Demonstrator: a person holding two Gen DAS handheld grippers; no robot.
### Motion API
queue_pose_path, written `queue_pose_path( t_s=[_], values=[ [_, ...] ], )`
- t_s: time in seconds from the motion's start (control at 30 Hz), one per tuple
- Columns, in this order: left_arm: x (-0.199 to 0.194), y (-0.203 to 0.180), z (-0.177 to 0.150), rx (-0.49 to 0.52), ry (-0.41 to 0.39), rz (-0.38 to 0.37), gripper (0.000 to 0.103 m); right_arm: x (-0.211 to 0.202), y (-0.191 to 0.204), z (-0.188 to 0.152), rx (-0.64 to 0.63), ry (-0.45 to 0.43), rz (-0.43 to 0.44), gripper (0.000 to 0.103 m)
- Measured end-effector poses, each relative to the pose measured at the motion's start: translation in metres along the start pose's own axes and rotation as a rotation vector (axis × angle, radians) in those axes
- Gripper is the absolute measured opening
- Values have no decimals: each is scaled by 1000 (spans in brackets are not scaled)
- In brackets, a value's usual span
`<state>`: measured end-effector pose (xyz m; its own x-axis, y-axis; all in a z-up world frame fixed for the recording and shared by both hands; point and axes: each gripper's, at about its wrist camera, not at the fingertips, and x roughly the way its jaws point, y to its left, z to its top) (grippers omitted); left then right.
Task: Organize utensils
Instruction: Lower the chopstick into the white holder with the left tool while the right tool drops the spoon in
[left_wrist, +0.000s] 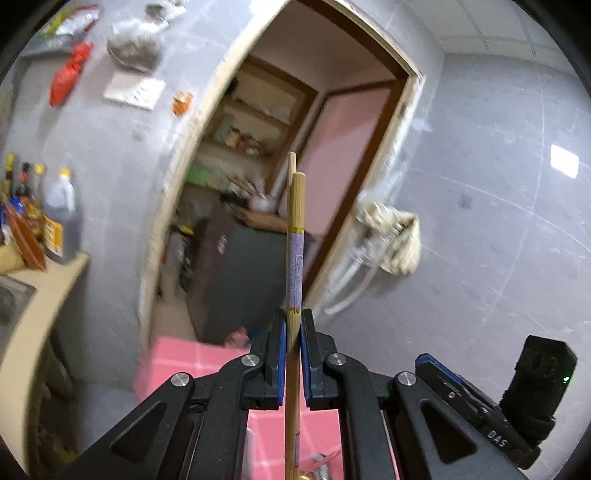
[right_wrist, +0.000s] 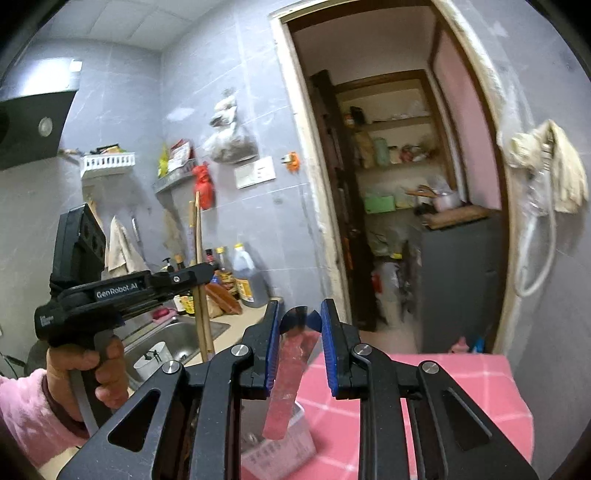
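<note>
My left gripper (left_wrist: 293, 332) is shut on a pair of bamboo chopsticks (left_wrist: 295, 251) with a purple band, held upright in the air; they also show in the right wrist view (right_wrist: 201, 295) in that gripper (right_wrist: 195, 275). My right gripper (right_wrist: 299, 321) is shut on the bowl of a metal spoon (right_wrist: 291, 350), whose shiny handle hangs down over a white slotted utensil basket (right_wrist: 280, 450) on the pink checked table (right_wrist: 424, 387).
A steel sink (right_wrist: 177, 339) with a white cup sits at the left, with sauce bottles (right_wrist: 243, 277) behind it on the counter. A doorway (right_wrist: 399, 184) to a pantry lies ahead. A rag (right_wrist: 554, 166) hangs on the right wall.
</note>
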<state>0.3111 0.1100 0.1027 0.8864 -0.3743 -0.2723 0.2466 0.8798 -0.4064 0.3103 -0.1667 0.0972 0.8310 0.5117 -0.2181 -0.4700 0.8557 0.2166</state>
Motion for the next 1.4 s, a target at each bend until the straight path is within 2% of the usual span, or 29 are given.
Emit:
queue_pose_path(
  t_s=[0.2,0.3,0.4,0.7,0.93,1.0,1.03,1.07,1.13,1.23,1.3,1.37,1.4],
  values=[
    [7,29,-13,12,-70,47,7,47,25,-8,-69,41,21,19],
    [9,35,-28,50,-111,78,7,67,33,-24,-100,77,18,19],
    [13,36,-43,82,-120,96,7,83,36,-39,-107,110,22,20],
    [13,47,-85,86,-40,115,7,97,21,-77,-27,193,51,20],
    [7,53,-98,62,29,111,8,91,16,-85,30,195,65,21],
    [5,55,-99,47,45,105,10,84,14,-85,43,184,49,28],
    [3,55,-100,42,48,100,15,80,13,-85,49,175,37,32],
    [2,54,-101,39,51,95,26,76,12,-83,53,167,22,36],
    [-1,53,-102,31,53,93,40,65,10,-83,61,152,-13,37],
    [-3,50,-102,26,54,94,44,43,7,-83,57,113,-89,43],
    [-7,45,-101,30,49,104,50,27,5,-80,56,81,-135,55],
    [-15,37,-102,40,21,121,66,9,3,-77,51,52,-188,61],
    [-19,35,-102,43,9,126,70,-1,2,-77,48,38,-217,66]
  ],
)
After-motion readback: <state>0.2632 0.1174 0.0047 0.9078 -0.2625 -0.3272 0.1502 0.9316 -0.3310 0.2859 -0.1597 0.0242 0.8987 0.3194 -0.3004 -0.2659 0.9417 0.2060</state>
